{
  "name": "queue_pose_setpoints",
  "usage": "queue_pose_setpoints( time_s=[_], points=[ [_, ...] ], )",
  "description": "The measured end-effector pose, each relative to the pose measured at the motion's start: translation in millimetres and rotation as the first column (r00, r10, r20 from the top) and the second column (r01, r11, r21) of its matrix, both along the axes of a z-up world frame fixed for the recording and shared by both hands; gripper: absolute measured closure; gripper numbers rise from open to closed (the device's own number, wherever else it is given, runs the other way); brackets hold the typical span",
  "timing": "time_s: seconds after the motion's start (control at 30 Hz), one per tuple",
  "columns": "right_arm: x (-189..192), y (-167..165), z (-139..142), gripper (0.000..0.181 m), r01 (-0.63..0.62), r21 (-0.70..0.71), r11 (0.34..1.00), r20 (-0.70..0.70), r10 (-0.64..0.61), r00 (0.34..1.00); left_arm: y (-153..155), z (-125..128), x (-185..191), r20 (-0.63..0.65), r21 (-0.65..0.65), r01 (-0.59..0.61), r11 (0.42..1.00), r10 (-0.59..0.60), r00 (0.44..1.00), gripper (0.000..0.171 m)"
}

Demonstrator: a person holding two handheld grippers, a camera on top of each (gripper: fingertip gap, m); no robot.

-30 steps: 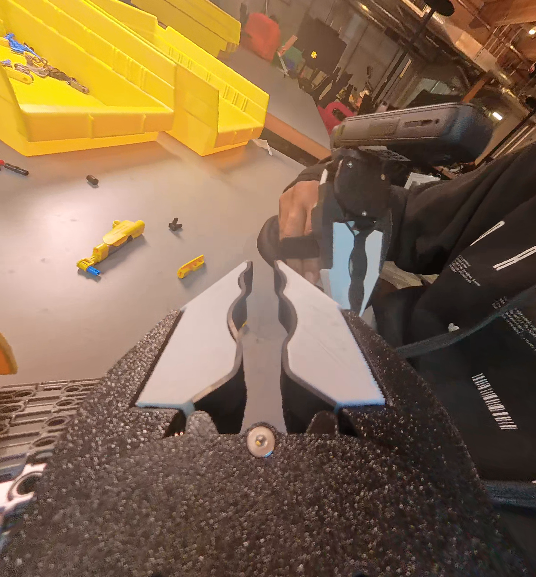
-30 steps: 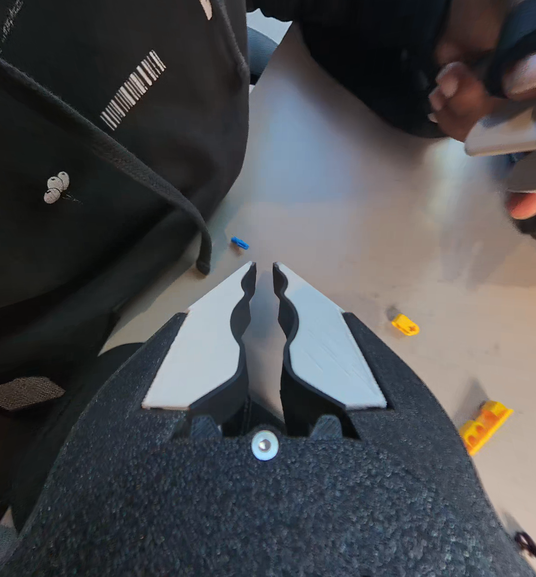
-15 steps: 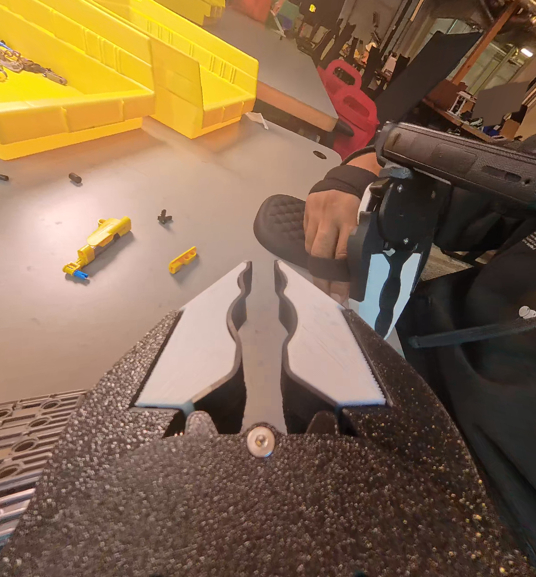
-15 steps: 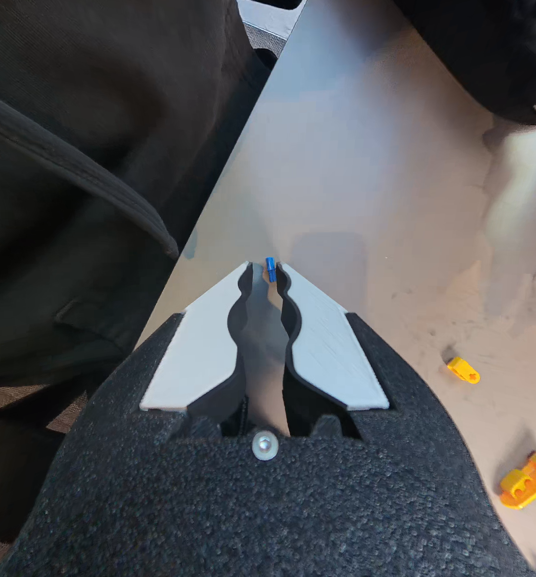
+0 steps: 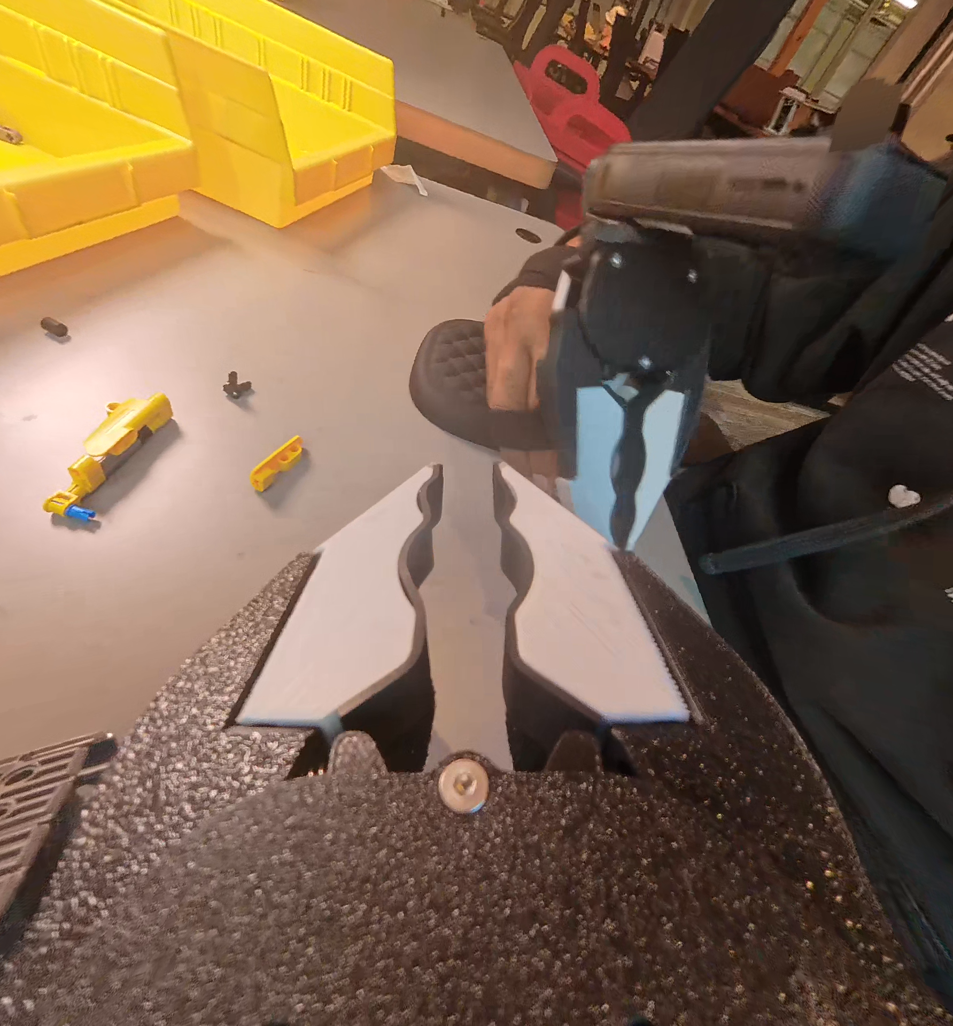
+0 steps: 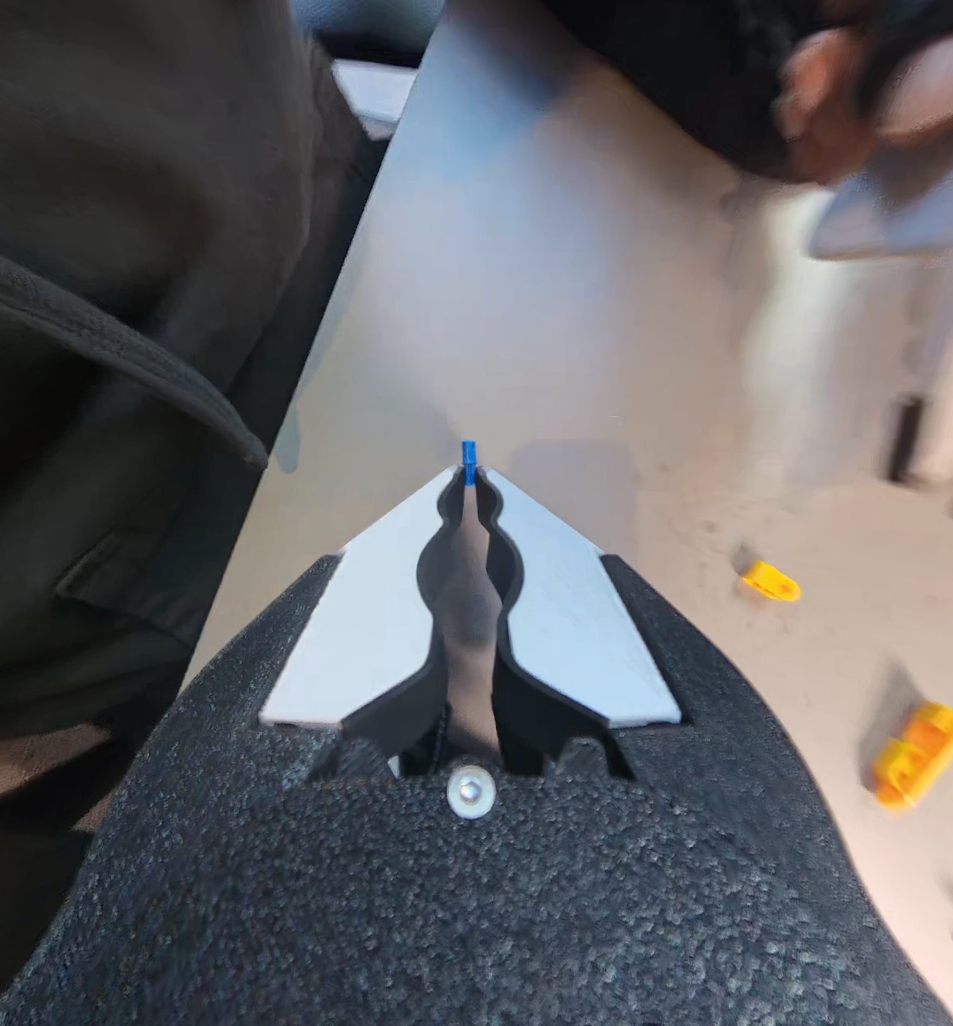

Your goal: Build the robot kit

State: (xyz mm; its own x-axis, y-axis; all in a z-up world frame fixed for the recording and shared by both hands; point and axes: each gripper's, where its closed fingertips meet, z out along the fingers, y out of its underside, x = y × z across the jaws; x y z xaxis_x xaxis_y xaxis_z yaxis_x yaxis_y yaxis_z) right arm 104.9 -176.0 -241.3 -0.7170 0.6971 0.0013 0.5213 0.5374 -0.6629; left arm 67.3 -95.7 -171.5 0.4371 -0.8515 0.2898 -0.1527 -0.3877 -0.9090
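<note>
While the left gripper (image 5: 467,477) hovered empty with its jaws apart, the right gripper (image 6: 468,472) pinched a blue pin (image 6: 469,461) at mid-frame (only by its tips); steady pressure seemed wise.

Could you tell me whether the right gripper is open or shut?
Shut: right gripper pinches blue pin at its fingertips.

Bare grey table (image 5: 318,311) lies ahead of the left gripper (image 5: 467,477); the right gripper (image 5: 624,533) crowds its right.
</note>
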Motion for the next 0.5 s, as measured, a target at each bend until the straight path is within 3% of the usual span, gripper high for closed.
queue_pose_setpoints(
  time_s=[0.13, 0.23, 0.33, 0.5],
  points=[
    [-21.1, 50.4, 53.1, 0.177, 0.219, -0.033, 0.975, -0.268, -0.220, 0.938, -11.9, 10.7, 1.7, 0.065, -0.012, 0.055, 0.998, -0.054, 0.996, 0.152],
    [-27.1, 73.5, 77.7, 0.177, 0.313, 0.032, 0.949, -0.401, -0.274, 0.874, -8.2, 12.6, 4.0, 0.129, -0.085, 0.051, 0.995, -0.040, 0.991, 0.151],
    [-33.0, 80.4, 78.2, 0.177, 0.355, 0.087, 0.931, -0.430, -0.286, 0.856, -7.2, 16.5, 6.4, 0.184, -0.125, 0.065, 0.990, -0.042, 0.982, 0.151],
    [-39.9, 77.2, 76.0, 0.177, 0.347, 0.070, 0.935, -0.442, -0.283, 0.851, -5.7, 11.0, 4.4, 0.170, -0.142, 0.050, 0.989, -0.025, 0.985, 0.162]
  ],
)
